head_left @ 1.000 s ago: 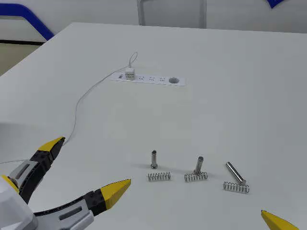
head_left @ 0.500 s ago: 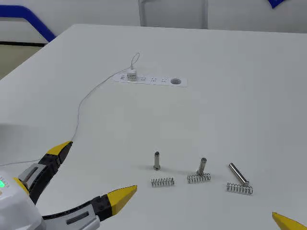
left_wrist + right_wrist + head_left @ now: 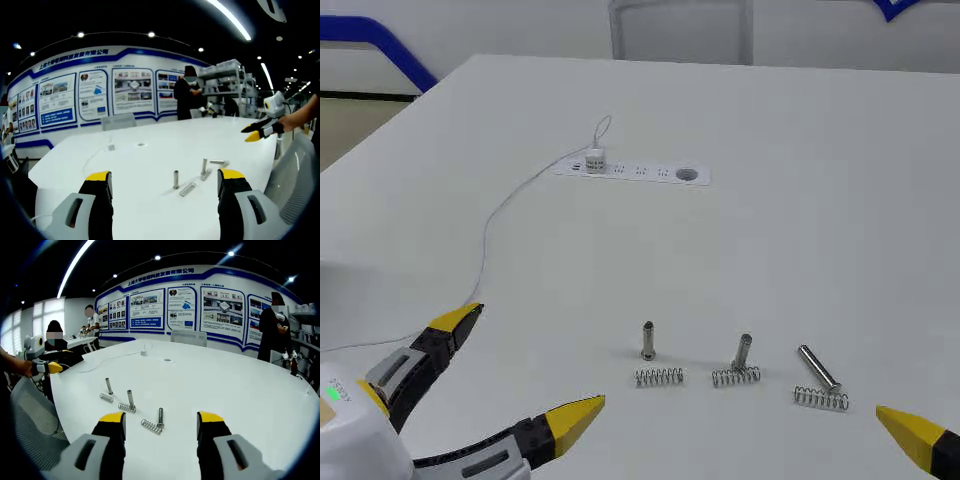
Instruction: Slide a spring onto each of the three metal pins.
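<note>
**Pre-assembly check: 3 pins bare, both claws empty**

I see 3 short silver metal pins in a row on the white table, 2 upright, 1 lying. A small coiled wire spring lies just beside each, evidently paired for loading. My left gripper and right gripper hover, jaws spread, holding nothing.

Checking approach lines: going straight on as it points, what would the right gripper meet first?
The right gripper likely meets the nearest metal pin first, spring beside it; depth unclear.
</note>
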{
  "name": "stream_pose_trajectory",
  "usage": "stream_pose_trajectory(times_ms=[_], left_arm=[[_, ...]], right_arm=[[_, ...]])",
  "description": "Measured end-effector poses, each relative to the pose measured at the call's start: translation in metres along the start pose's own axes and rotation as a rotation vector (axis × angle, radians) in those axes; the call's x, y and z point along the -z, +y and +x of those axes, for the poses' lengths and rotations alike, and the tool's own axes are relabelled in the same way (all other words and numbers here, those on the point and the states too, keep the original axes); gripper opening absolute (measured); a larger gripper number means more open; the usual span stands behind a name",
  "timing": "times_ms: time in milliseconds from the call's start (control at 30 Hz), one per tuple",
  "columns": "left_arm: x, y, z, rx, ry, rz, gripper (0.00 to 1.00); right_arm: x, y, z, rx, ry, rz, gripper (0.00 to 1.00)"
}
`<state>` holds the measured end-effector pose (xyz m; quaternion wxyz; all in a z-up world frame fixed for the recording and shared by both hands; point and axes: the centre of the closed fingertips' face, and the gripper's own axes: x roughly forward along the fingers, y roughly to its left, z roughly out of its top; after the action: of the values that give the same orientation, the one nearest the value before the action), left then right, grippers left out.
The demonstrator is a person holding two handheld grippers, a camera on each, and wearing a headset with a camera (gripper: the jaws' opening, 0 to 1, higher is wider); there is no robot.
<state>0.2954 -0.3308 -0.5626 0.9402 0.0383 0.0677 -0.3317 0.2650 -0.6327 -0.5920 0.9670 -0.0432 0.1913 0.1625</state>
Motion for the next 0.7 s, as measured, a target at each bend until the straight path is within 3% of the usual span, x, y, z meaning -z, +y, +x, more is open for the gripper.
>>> stream_pose_trajectory(times_ms=[167,300,333,400,467,533,600,700], left_arm=[[0.003,-0.002,0.001,0.011,0.016,0.019,0.88],[0.003,0.002,-0.001,-0.001,0.017,0.02,0.84],[0.002,0.003,-0.002,-0.01,0.013,0.025,0.82],[0.001,0.006,-0.002,-0.021,0.008,0.023,0.82],[0.006,0.008,-0.001,-0.021,0.026,0.003,0.82],[0.011,0.007,-0.001,-0.017,0.045,-0.005,0.84],[0.01,0.007,-0.001,-0.018,0.045,0.005,0.84],[0.008,0.007,-0.002,-0.023,0.036,0.022,0.83]], right_arm=[[0.002,0.0,0.014,-0.039,0.041,0.02,0.55],[0.0,-0.004,0.027,-0.049,0.08,-0.013,0.51],[-0.002,-0.006,0.029,-0.05,0.082,-0.028,0.5],[-0.009,-0.017,0.035,-0.006,0.069,-0.051,0.45],[-0.016,-0.021,0.041,-0.007,0.043,-0.007,0.43],[-0.015,-0.023,0.046,-0.01,0.061,0.013,0.43],[-0.008,-0.028,0.054,0.003,0.112,-0.005,0.42],[-0.005,-0.025,0.064,-0.017,0.13,-0.026,0.4]])
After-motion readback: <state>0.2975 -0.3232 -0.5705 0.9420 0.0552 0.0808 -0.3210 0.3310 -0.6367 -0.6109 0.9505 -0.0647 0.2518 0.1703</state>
